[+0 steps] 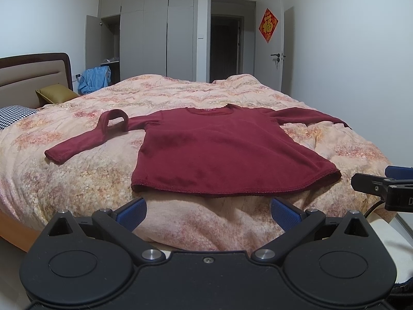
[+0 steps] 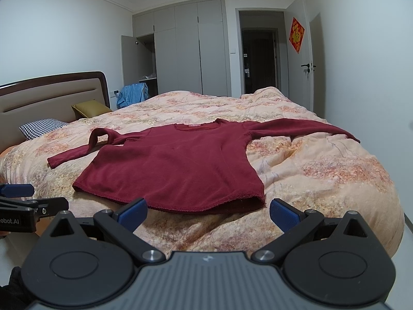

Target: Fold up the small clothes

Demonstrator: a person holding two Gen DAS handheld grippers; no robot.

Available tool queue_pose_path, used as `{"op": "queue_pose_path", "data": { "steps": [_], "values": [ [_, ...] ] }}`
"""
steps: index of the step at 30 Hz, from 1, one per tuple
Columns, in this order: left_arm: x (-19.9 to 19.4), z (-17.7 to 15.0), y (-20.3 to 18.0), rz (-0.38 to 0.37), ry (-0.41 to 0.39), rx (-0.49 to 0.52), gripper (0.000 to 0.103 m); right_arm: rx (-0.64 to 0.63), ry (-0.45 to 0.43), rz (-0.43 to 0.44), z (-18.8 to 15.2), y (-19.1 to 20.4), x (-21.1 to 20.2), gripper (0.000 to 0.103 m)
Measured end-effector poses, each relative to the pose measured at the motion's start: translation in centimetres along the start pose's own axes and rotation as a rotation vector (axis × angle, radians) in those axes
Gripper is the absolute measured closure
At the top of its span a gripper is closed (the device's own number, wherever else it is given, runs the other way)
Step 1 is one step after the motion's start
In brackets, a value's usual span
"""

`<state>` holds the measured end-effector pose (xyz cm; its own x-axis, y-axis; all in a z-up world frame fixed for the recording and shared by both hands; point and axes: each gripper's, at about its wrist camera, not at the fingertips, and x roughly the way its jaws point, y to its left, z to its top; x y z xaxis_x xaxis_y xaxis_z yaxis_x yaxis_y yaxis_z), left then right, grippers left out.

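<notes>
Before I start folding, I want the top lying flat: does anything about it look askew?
Yes. On the dark red long-sleeved top, the left-hand sleeve arches up in a loop off the floral quilt and doubles back instead of lying straight. The other sleeve lies flat. The body looks smooth.

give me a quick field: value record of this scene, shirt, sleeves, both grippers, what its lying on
garment: dark red long-sleeved shirt, spread flat, unfolded, hem nearest the grippers
left sleeve: bent back in a raised loop, cuff lying towards the hem side
right sleeve: stretched out sideways
surface: floral quilt on a bed
left gripper: open, short of the hem, holding nothing
right gripper: open, short of the hem, holding nothing
fold progress: none visible yet
</notes>
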<state>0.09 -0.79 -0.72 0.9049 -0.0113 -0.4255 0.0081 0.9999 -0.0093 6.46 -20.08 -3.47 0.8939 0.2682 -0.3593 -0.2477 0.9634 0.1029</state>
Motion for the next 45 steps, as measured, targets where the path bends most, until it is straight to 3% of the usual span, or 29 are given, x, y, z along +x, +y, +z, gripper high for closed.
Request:
{"op": "queue_pose_path", "data": {
  "steps": [14, 18, 25, 35, 45],
  "values": [
    [1.2, 1.4, 1.2, 0.026, 0.043, -0.038, 0.001, 0.067, 0.031, 0.024, 0.9, -1.5, 0.8, 0.000],
    [2.3, 2.2, 1.4, 0.006, 0.058, -0.051, 0.001, 0.070, 0.047, 0.033, 1.9, -2.5, 2.2, 0.000],
    [4.6, 5.2, 1.6, 0.059, 0.043, -0.033, 0.001, 0.039, 0.036, 0.004, 4.3, -3.4, 5.6, 0.000],
    [10.0, 10.1, 3.5, 0.135, 0.057, -0.064, 0.001, -0.011, 0.076, 0.023, 7.9, -4.0, 10.7, 0.000],
    [18.2, 15.2, 3.7, 0.168, 0.080, -0.040, 0.001, -0.037, 0.118, 0.003, 10.0, -6.3, 16.8, 0.000]
  ]
}}
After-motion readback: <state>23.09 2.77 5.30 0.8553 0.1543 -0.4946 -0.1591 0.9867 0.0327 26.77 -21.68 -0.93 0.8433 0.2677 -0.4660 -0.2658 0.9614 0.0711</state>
